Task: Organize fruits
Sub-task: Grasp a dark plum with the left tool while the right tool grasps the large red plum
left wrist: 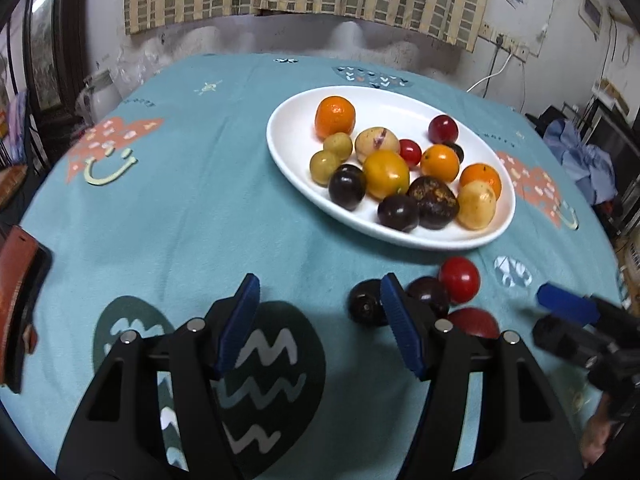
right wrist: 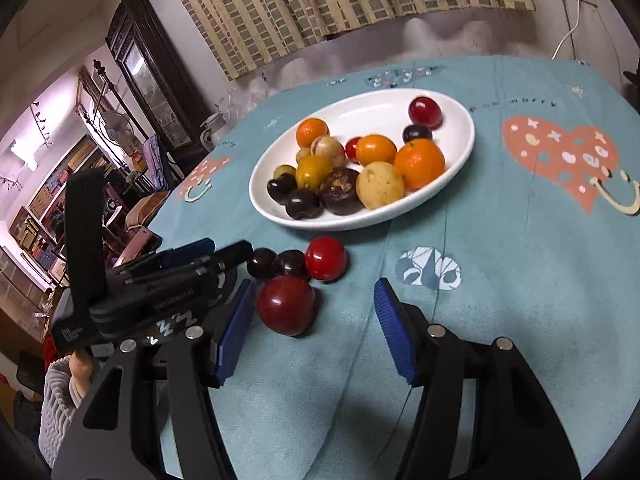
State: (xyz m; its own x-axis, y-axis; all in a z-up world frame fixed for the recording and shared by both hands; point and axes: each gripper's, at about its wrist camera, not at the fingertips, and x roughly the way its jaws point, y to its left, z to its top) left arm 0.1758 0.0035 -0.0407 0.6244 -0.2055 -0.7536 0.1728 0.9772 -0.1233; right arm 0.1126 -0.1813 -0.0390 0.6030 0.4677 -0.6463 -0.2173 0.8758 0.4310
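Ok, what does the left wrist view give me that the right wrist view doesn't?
Left wrist only: a brown leather item at the table's left edge, and blue clothing far right.
Right wrist only: the big dark red fruit unobstructed, the dark cabinet, and a grey knit sleeve.
Both: the white plate of fruit, four loose fruits on the teal tablecloth, and the left gripper and right gripper open and empty.
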